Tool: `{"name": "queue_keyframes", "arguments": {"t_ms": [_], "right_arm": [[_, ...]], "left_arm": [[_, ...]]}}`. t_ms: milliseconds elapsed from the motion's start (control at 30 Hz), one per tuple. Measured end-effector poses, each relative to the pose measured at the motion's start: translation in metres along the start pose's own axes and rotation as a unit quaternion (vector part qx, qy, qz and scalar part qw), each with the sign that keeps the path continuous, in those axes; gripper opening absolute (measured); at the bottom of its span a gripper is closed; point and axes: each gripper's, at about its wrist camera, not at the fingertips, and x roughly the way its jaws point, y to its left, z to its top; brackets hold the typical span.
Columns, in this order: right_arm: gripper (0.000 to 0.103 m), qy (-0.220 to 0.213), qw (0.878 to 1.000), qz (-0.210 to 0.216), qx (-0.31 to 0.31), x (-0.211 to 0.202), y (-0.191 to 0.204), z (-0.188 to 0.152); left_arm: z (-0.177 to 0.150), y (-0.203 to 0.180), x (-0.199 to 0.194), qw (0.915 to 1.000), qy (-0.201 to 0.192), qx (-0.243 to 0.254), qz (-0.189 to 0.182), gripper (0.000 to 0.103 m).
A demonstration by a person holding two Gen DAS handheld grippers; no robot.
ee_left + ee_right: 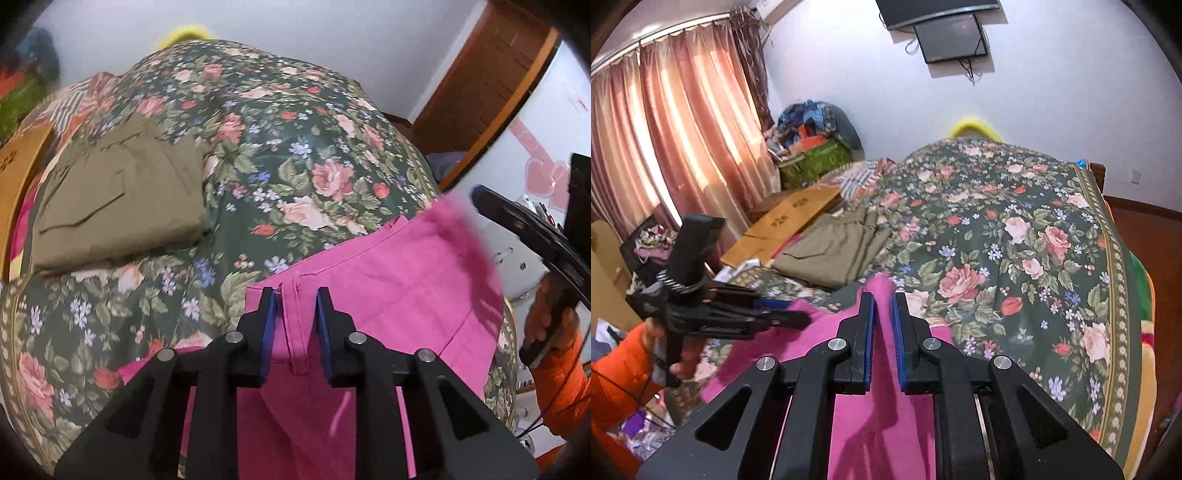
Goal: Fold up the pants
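Pink pants [388, 280] lie on the near edge of a bed with a floral cover [295, 155]. My left gripper [297, 299] straddles the waistband's belt loop [299, 325]; its jaws stand slightly apart with cloth between them. My right gripper [883, 301] pinches a raised, blurred fold of the pink pants [879, 406] with its jaws nearly closed. The left gripper also shows in the right wrist view [798, 319], the right one in the left wrist view [484, 199].
Folded olive pants [118, 206] lie on the bed's left side, also seen in the right wrist view [834, 251]. A cardboard box [790, 221], curtains [665, 140] and clutter stand left of the bed. A wooden door [487, 74] is at the right.
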Motion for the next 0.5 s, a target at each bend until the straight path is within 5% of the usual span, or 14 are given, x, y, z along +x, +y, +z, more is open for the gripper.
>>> {"name": "queue_keyframes", "arguments": {"t_ms": [200,367,500], "right_arm": [[0.009,0.05,0.998,-0.028,0.001,0.032,-0.014,0.001],[0.021,0.082,0.997,0.008,0.004,0.03,-0.011,-0.008],[0.024,0.147,0.989,0.009,-0.025,0.047,0.001,-0.031]], "left_arm": [[-0.008,0.01,-0.011,0.9989,-0.016,-0.044,0.012,0.021],[-0.013,0.013,-0.013,0.9978,-0.02,-0.054,0.034,0.021],[-0.018,0.02,-0.015,0.9962,-0.022,-0.072,0.044,0.027]]}}
